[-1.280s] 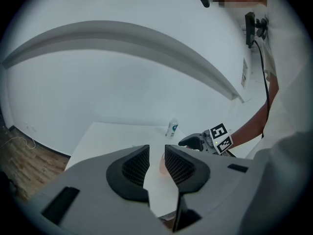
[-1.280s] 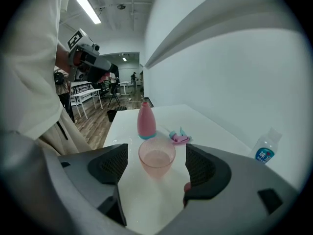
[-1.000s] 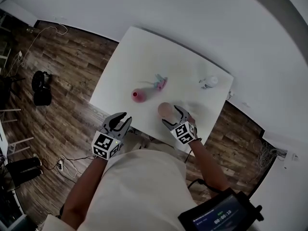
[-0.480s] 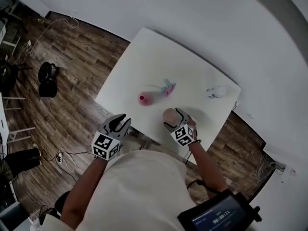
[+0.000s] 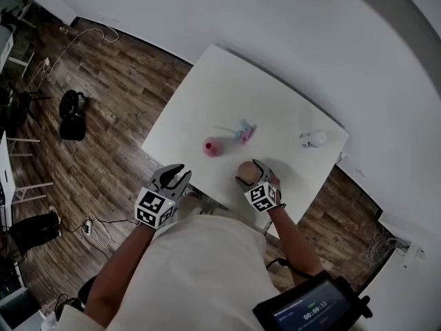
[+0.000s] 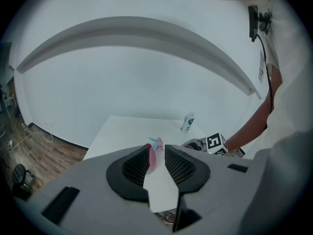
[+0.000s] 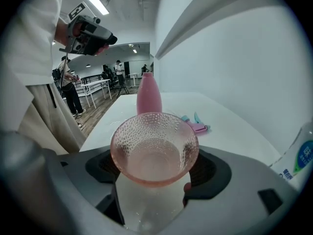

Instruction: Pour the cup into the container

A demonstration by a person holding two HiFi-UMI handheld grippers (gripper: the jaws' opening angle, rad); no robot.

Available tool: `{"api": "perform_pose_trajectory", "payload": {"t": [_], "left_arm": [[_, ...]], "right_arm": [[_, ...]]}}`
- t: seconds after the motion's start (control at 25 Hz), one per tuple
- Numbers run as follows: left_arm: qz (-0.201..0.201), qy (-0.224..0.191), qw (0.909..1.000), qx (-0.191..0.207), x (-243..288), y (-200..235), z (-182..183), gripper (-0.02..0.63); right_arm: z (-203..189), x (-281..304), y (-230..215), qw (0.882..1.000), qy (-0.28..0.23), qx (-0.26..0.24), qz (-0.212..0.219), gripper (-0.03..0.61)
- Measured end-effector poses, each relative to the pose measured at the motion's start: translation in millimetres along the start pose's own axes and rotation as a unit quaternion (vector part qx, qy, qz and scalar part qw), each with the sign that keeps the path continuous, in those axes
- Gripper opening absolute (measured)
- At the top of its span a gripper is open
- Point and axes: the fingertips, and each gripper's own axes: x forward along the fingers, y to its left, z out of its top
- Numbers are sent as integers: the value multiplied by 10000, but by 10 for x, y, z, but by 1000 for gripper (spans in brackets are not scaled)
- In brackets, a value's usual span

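Observation:
A pink dimpled glass cup (image 7: 154, 148) stands between the jaws of my right gripper (image 7: 157, 169) near the table's front edge, also seen in the head view as the cup (image 5: 246, 170). These jaws have just been opening; the cup is still between them and the pads look slack on it. A pink bottle-shaped container (image 5: 213, 147) stands upright farther in, straight beyond the cup (image 7: 148, 96). My left gripper (image 5: 172, 176) hovers off the table's front left corner, open and empty, with the container (image 6: 152, 158) showing through its gap.
A small teal and pink object (image 5: 246, 130) lies behind the container. A clear plastic bottle (image 5: 313, 140) with a blue label stands at the right side of the white table (image 5: 227, 88). Wooden floor with cables and chairs surrounds the table; people stand far off.
My right gripper has sunk slightly with the cup, close to the table's front edge. The left gripper has shifted a little. The container, the small object and the bottle stay where they were.

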Motion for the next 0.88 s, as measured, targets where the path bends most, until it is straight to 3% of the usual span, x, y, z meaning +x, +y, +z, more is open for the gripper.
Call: {"api": "perform_pose_trajectory", "payload": {"t": [0.28, 0.44, 0.88], "left_arm": [[41, -21, 10000, -47, -28, 7, -32, 107], [1, -25, 10000, -39, -53, -16, -58, 107], [-157, -278, 9995, 42, -239, 124, -29, 107]], "right_arm": [[-7, -12, -1, 9998, 61, 159, -117, 385], [38, -73, 2, 9984, 28, 539, -192, 383], [621, -401, 140, 9980, -11, 452, -434, 383]]}}
